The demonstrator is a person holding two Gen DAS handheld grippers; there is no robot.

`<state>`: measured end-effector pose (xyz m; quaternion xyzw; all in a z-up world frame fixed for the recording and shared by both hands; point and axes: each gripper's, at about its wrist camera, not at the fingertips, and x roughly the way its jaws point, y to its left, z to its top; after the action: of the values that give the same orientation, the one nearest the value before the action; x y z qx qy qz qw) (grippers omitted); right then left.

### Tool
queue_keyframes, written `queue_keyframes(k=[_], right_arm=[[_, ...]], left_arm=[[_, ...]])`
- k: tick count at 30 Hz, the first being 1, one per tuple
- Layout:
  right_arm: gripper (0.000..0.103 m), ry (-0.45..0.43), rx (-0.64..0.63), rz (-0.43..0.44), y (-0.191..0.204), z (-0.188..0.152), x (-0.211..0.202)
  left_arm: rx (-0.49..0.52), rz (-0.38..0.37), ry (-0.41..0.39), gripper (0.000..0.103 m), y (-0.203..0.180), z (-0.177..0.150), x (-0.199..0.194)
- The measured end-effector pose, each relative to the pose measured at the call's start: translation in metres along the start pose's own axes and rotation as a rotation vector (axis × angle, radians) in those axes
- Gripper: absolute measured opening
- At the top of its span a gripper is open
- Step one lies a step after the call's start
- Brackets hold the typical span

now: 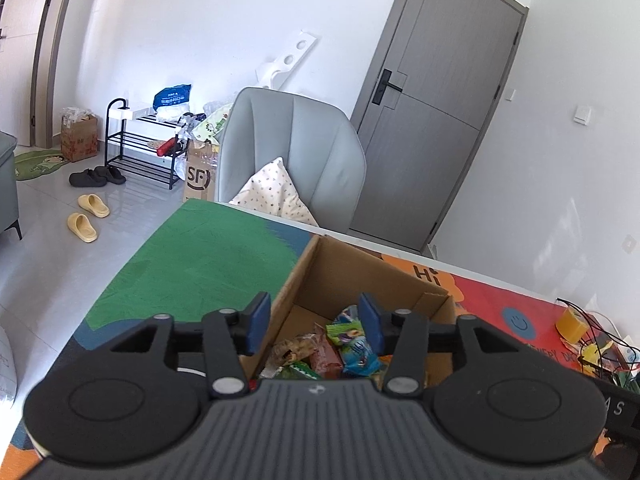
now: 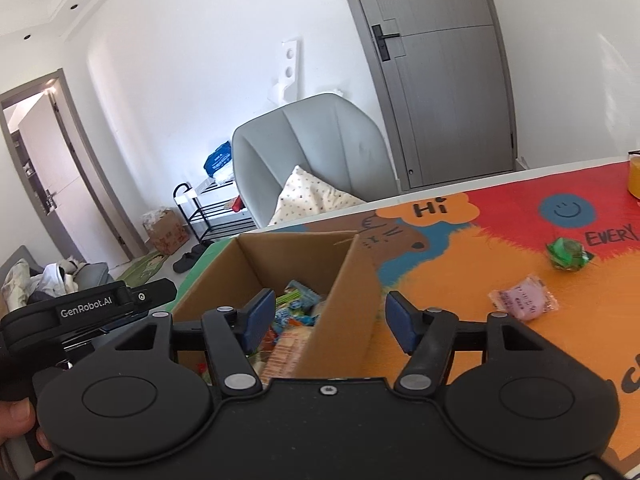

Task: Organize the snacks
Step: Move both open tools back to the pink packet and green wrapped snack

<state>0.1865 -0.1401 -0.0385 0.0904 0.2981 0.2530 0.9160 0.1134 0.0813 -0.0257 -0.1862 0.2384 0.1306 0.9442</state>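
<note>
An open cardboard box (image 1: pixel 352 268) (image 2: pixel 352 280) stands on the colourful table mat and holds several snack packets (image 1: pixel 344 348) (image 2: pixel 296 312). My left gripper (image 1: pixel 316 326) is open and empty, its jaws astride the box's left wall. My right gripper (image 2: pixel 330 322) is open and empty, its jaws astride the box's right wall. A pink snack packet (image 2: pixel 524 298) and a green wrapped snack (image 2: pixel 568 254) lie on the mat to the right of the box. The left gripper's body (image 2: pixel 88 312) shows at the left of the right wrist view.
A grey chair (image 1: pixel 292 152) with a patterned cushion (image 1: pixel 276 194) stands behind the table. A yellow object (image 1: pixel 572 322) and cables (image 1: pixel 600 344) sit at the table's right. A shoe rack (image 1: pixel 140 148) and slippers (image 1: pixel 86 216) are on the floor at the left.
</note>
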Motion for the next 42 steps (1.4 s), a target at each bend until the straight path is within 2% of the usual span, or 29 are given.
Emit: queue_keyframes(k=[4, 6, 8, 11, 14, 25, 34, 38, 42], right_arm=[[0.063, -0.004, 0.022, -0.022, -0.016, -0.001, -0.004], [0.064, -0.007, 0.029, -0.037, -0.024, -0.002, -0.007], [0.065, -0.008, 0.041, -0.052, -0.034, -0.003, -0.010], [0.069, -0.013, 0.062, -0.082, -0.048, -0.004, -0.014], [0.074, -0.024, 0.074, -0.120, -0.063, -0.005, -0.019], [0.074, -0.052, 0.149, -0.207, -0.116, -0.007, -0.034], [0.075, -0.075, 0.210, -0.240, -0.150, -0.009, -0.043], [0.085, -0.089, 0.245, -0.245, -0.167, -0.009, -0.043], [0.087, -0.082, 0.270, -0.243, -0.182, -0.009, -0.035]], left_arm=[[0.025, -0.011, 0.011, 0.057, -0.013, -0.002, 0.003], [0.034, -0.014, 0.019, 0.070, -0.022, -0.004, 0.005], [0.040, -0.019, 0.022, 0.078, -0.029, -0.006, 0.006], [0.065, -0.026, 0.034, 0.082, -0.045, -0.011, 0.011], [0.088, -0.037, 0.053, 0.083, -0.061, -0.016, 0.015], [0.167, -0.104, 0.077, 0.084, -0.114, -0.032, 0.027], [0.208, -0.135, 0.099, 0.084, -0.152, -0.045, 0.040], [0.232, -0.131, 0.107, 0.085, -0.170, -0.054, 0.052], [0.245, -0.128, 0.135, 0.085, -0.184, -0.062, 0.067]])
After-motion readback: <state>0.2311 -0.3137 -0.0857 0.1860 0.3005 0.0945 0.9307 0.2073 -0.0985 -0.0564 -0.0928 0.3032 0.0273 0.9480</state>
